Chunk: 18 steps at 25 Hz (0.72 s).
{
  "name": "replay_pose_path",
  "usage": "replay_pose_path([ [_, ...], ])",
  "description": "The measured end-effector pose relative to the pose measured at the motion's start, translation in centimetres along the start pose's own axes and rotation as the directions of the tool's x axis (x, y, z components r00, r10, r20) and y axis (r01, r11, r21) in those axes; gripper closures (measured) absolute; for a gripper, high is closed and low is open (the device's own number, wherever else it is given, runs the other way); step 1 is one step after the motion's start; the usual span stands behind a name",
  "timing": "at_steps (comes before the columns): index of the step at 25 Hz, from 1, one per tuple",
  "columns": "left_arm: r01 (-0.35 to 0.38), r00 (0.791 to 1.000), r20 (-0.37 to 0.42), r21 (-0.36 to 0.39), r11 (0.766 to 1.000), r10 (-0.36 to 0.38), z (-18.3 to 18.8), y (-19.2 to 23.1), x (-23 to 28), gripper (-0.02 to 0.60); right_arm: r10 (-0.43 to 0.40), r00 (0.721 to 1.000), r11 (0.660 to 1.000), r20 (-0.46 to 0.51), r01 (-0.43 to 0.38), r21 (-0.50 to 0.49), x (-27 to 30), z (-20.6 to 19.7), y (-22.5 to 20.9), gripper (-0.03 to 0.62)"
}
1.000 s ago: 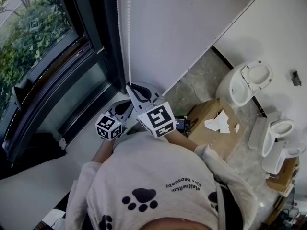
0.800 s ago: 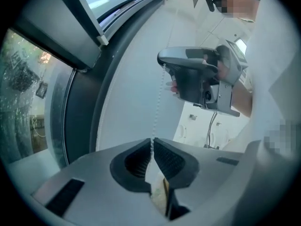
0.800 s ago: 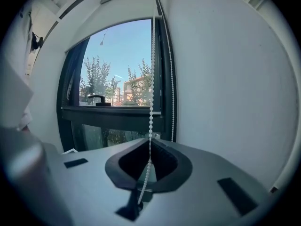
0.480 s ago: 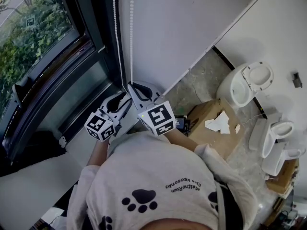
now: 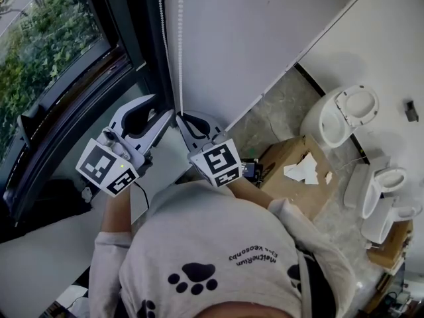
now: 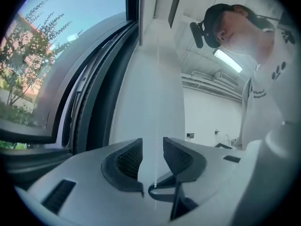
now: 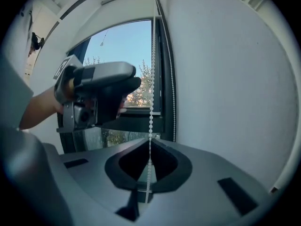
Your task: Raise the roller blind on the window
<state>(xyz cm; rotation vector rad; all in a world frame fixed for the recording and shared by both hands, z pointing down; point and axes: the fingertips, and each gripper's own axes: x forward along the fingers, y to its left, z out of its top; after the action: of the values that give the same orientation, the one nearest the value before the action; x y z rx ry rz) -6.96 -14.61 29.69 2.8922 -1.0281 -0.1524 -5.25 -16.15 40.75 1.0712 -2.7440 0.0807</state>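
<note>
Right gripper (image 7: 149, 142) pinched bead chain (image 7: 152, 79); left gripper (image 6: 152, 147) jaws had just spread around it, ungripped; roller blind unseen, probably mid-raise.

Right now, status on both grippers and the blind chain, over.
Left gripper just opened, bead chain between its jaws, unpinched. Right gripper shut on the chain. Nothing seen fouling the chain.

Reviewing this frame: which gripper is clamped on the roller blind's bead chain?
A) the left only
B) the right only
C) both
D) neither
B: in the right gripper view the right gripper has its jaws closed on the bead chain. The left gripper has just been opening; its jaws stand apart, and the chain runs loose between them.
</note>
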Motion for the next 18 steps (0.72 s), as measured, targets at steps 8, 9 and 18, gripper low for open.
replay_pose_path([
  [8, 0.049, 0.999, 0.018, 0.060, 0.997, -0.050, 5.2, -1.3, 2.9, 0.471, 0.002, 1.000, 1.000, 0.006, -0.002, -0.005, 0.1, 0.1, 0.2, 0.582],
  [9, 0.057, 0.998, 0.016, 0.063, 0.996, -0.058, 5.5, -1.3, 3.2, 0.471, 0.003, 1.000, 1.000, 0.006, -0.003, -0.006, 0.1, 0.1, 0.2, 0.582],
  [18, 0.045, 0.999, -0.020, 0.089, 0.995, -0.044, 6.0, -1.1, 4.9, 0.568, -0.002, 1.000, 1.000, 0.010, 0.002, -0.003, 0.1, 0.1, 0.0, 0.582],
])
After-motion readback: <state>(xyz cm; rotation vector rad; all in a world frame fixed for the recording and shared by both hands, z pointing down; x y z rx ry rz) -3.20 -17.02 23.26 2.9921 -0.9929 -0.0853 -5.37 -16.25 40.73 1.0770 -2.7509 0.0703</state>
